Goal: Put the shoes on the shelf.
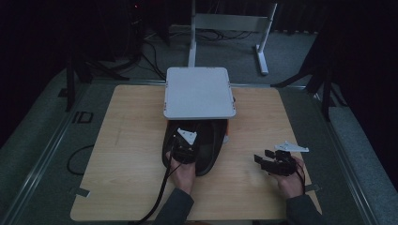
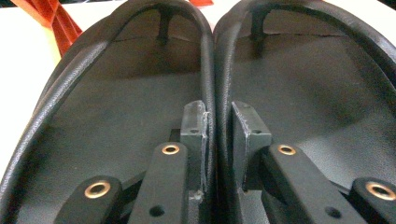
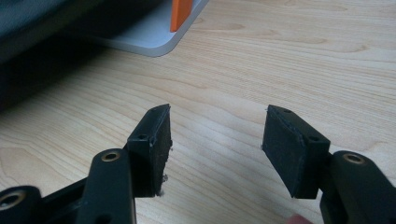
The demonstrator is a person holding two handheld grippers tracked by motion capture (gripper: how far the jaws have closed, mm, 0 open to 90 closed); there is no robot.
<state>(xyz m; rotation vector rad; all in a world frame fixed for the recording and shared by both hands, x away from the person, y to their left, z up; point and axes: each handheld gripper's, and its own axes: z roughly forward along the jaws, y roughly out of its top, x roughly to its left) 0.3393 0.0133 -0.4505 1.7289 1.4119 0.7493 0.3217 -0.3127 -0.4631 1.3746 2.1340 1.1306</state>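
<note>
Pinching both sandals' (image 2: 140,93) inner rims, left gripper (image 2: 218,135); right gripper (image 3: 215,140) wide over bare tabletop (image 3: 280,56).

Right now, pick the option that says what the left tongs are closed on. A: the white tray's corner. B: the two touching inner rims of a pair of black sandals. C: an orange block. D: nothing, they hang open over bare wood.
B: in the left gripper view the left tongs pinch the adjoining inner rims of the two black sandals, one jaw inside each footbed.
</note>
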